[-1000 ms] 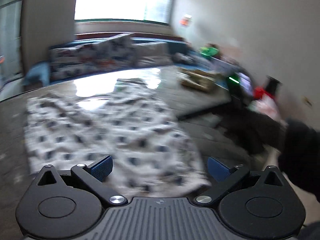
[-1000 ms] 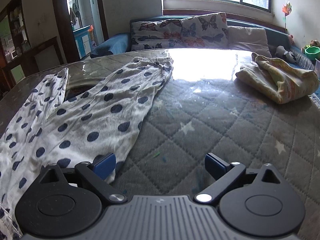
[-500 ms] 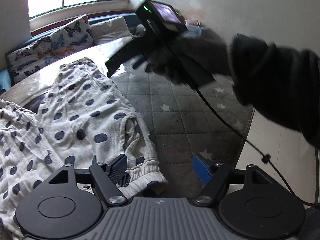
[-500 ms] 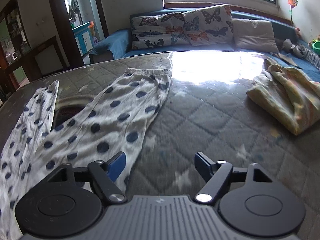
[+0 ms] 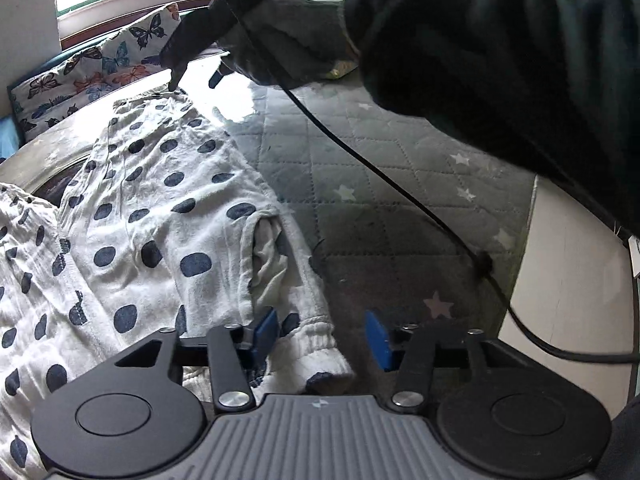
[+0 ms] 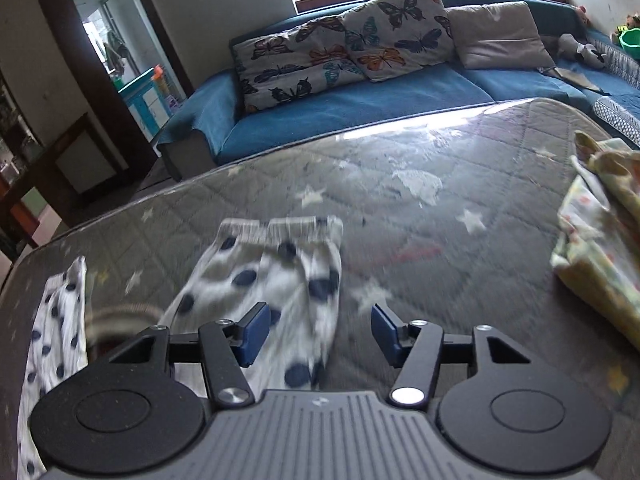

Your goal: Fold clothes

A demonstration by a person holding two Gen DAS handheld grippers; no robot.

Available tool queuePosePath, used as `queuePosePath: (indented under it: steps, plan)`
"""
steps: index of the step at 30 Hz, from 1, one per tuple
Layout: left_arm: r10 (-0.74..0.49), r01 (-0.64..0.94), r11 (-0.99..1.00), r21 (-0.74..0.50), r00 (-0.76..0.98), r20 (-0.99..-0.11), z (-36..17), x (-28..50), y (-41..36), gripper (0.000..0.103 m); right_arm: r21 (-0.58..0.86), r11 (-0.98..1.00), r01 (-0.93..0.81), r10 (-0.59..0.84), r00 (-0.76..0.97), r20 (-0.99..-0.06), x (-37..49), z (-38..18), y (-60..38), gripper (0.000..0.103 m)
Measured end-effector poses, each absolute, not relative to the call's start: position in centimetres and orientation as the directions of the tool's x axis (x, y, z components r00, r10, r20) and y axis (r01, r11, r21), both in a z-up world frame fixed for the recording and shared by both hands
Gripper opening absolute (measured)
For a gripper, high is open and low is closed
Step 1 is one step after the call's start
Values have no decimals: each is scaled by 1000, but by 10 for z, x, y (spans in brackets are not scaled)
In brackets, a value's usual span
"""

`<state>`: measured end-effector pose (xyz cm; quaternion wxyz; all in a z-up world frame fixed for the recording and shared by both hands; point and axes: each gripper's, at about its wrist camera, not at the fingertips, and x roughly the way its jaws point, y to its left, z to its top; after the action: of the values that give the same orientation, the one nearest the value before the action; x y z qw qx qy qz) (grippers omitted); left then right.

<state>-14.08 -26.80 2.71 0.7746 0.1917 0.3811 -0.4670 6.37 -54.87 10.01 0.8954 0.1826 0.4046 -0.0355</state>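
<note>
While spread flat, polka-dot pants (image 5: 160, 216) run lengthwise away, cuff (image 6: 284, 228) farthest

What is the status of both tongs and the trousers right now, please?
Left tongs open over the trousers' cuff. Right tongs open above the waistband. Trousers flat, unfolded. Right cable crosses the mat.

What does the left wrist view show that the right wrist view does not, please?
Only the left wrist view shows the right hand-held gripper from outside, in a gloved hand, with its black cable, plus an elastic cuff of the trousers. Only the right wrist view shows the blue sofa and a yellow patterned garment. Both show the polka-dot trousers on the quilted star-print surface and butterfly cushions.
</note>
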Motion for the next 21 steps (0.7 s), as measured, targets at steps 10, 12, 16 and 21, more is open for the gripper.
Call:
queuePosePath:
  steps: [10, 12, 16, 21]
  plan:
    - [-584, 857, 510, -76, 280, -762, 27, -130, -265, 31, 253, 942, 222, 52, 645, -762, 109, 86, -546, 40]
    - [-588, 856, 511, -76, 283, -758, 27, -128, -265, 23, 247, 942, 226, 45, 644, -764, 112, 86, -545, 31]
    - [-605, 851, 515, -103, 276, -747, 27, -125, -262, 15, 261, 934, 244, 52, 629, -775, 115, 87, -546, 5]
    - [-648, 841, 517, -159, 263, -715, 33, -124, -251, 11, 281, 921, 270, 41, 649, -760, 112, 98, -549, 3]
